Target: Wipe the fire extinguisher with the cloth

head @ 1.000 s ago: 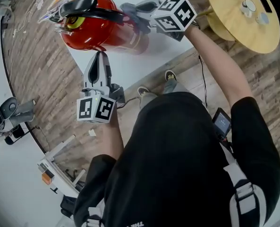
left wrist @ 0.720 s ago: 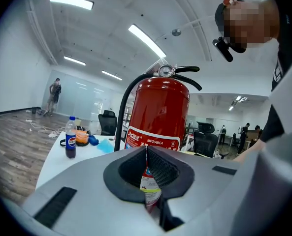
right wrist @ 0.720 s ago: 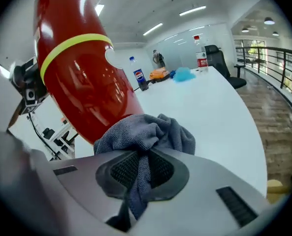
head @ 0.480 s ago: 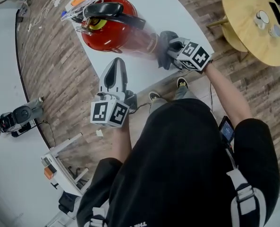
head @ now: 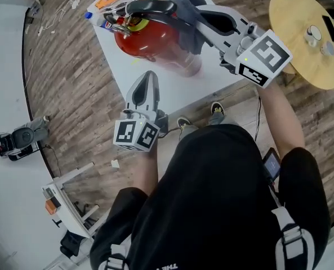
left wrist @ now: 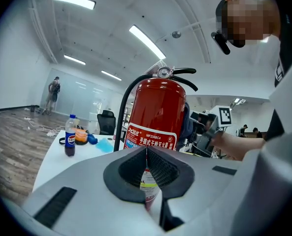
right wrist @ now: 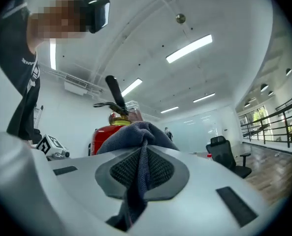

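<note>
A red fire extinguisher [head: 150, 41] stands upright on the white bench [head: 212, 75]. The right gripper [head: 192, 13], clamped on a dark grey cloth [right wrist: 136, 132], holds it against the cylinder near its top. The left gripper [head: 146, 86] (jaws together, holding nothing) hovers just beside the extinguisher.

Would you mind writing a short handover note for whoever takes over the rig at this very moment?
Left tool: jaws together, empty, held low in front of the fire extinguisher, not touching it.
Right tool: shut on the cloth, which is up at the extinguisher's top, beside the handle.
The extinguisher stands upright on the white table.
Done: cloth gripped and brought to the cylinder. How much has been wiped cannot be told.
Left: probably wipe around and down the red body, steadying it with the left tool if it shifts.
</note>
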Tool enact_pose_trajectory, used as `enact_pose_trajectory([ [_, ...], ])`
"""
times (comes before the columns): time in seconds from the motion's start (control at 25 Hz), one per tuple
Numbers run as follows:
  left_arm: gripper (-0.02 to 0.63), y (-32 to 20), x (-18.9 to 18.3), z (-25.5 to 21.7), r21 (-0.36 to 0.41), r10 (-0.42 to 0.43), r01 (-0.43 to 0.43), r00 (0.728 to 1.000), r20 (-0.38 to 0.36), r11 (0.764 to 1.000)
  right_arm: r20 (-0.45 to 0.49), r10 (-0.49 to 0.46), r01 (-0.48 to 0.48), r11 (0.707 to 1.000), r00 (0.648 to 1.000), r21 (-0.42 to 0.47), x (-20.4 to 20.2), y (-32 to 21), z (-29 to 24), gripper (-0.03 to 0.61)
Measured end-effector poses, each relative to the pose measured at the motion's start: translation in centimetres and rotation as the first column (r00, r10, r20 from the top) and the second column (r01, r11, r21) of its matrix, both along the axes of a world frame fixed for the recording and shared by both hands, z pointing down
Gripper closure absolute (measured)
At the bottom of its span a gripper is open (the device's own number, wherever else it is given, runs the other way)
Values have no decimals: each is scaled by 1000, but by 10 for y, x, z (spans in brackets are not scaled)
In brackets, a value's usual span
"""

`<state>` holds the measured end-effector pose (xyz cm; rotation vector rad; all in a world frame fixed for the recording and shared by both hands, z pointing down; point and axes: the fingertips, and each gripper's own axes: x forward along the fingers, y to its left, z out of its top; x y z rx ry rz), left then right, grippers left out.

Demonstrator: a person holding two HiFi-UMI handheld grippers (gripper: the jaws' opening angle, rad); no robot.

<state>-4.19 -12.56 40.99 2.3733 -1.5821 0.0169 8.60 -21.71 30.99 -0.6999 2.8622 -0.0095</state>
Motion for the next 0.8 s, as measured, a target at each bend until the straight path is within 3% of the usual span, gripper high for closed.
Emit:
enact_pose_trajectory([
  [0.12, 589, 4, -4, 0, 1, -12, 12, 1000, 3, 1000, -71, -103, 89, 980, 992, -178, -19, -53, 37, 541],
  [0.16, 589, 6, -6, -1, 1, -22, 22, 1000, 2, 1000, -108, -140, 118, 974, 984, -191, -30, -64, 42, 541],
  [0.24, 589, 14, -13, -3, -1, -52, 52, 999, 0, 999, -183, -192, 174, 979, 964, -109, -51, -70, 30, 543],
  [0.32, 589, 19, -19, -4, -7, -77, 77, 997, -3, 997, -219, -270, 266, 963, 938, -47, -61, -72, 14, 543],
  [0.36, 589, 19, -22, -2, -13, -87, 87, 996, -1, 996, -230, -327, 320, 945, 917, -66, -65, -73, 16, 543],
  [0.44, 589, 19, -27, 2, -23, -103, 103, 995, 3, 994, -278, -424, 385, 904, 862, -184, -77, -76, 55, 543],
  [0.52, 589, 19, -31, 3, -24, -115, 115, 993, 5, 993, -298, -454, 356, 874, 840, -330, -81, -75, 122, 543],
  [0.64, 589, 17, -33, 1, -20, -111, 111, 994, 13, 994, -225, -384, 221, 822, 895, -525, -53, -66, 215, 545],
  [0.68, 589, 15, -33, 1, -21, -104, 104, 994, 14, 994, -246, -347, 157, 810, 905, -565, -39, -59, 242, 545],
  [0.8, 589, 12, -38, 3, -26, -80, 80, 997, 14, 996, -347, -294, 25, 794, 891, -607, -9, -16, 293, 545],
])
